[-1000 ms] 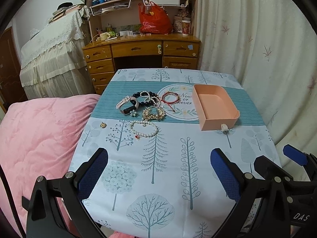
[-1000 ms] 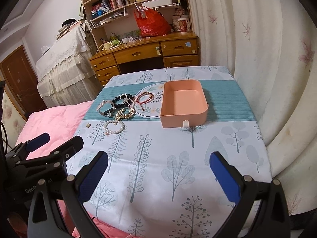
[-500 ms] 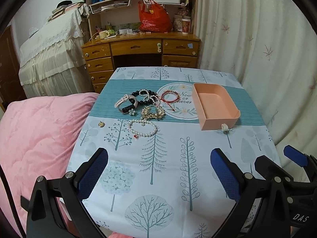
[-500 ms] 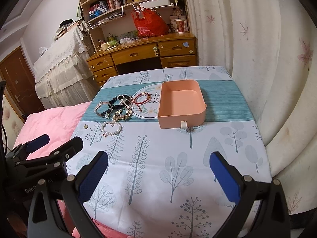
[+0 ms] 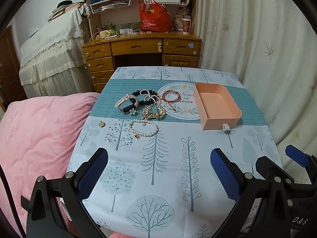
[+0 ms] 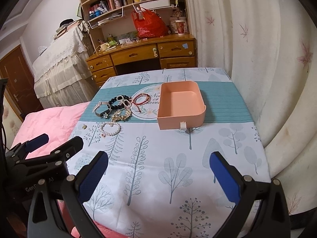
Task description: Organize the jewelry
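A pink blanket (image 5: 35, 138) lies at the left, beside the bench (image 5: 168, 168). On the bench's left edge sits a small gold charm (image 5: 102, 123), perhaps a pendant. Right of it are a pearl bracelet (image 5: 143, 128), a watch (image 5: 127, 104), black beads (image 5: 145, 97), a gold chain (image 5: 153, 113) and a red bracelet (image 5: 170, 96), all clustered. Farther right stands the empty pink tray (image 5: 217, 107). The left gripper (image 5: 158, 173) and right gripper (image 6: 158, 173) hover near, jaws spread, holding nothing.

Both the left gripper (image 5: 158, 172) and the right gripper (image 6: 158, 172) have black frames with silver screws, blue mesh-textured finger pads (image 5: 224, 175), and partly visible white lettering on their bodies.
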{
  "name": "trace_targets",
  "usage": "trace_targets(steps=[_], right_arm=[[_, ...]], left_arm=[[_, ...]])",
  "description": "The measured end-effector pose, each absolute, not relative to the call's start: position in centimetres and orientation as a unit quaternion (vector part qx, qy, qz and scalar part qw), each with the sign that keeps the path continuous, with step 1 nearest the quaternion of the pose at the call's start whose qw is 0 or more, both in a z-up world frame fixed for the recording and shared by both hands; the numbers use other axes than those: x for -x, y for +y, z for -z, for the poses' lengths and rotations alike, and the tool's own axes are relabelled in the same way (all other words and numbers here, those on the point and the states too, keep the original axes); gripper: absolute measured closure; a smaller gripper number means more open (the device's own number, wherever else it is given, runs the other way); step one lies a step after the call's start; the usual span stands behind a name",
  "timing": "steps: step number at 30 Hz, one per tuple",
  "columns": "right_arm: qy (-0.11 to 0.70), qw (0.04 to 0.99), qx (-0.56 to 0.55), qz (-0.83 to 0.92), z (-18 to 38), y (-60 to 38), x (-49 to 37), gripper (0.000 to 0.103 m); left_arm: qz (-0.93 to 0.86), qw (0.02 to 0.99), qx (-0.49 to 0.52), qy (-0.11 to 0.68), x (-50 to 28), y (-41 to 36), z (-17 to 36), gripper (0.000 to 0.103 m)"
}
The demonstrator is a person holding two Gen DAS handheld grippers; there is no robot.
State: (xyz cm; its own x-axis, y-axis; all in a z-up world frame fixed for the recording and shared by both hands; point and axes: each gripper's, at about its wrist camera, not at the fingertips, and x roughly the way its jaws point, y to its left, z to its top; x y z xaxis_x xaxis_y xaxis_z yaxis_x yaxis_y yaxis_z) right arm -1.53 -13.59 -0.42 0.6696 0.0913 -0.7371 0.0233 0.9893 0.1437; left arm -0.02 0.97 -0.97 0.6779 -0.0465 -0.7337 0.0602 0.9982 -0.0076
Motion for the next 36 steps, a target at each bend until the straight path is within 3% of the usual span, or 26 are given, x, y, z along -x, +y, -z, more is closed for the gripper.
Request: trace_targets(steps=[36], right_arm=[[0.392,0.918,-0.059,-0.019,-0.5,-13.6,1.8,0.000]], left_arm=[[0.028,0.923,-0.023,0.383,0.8,0.9,-0.3,0.001]])
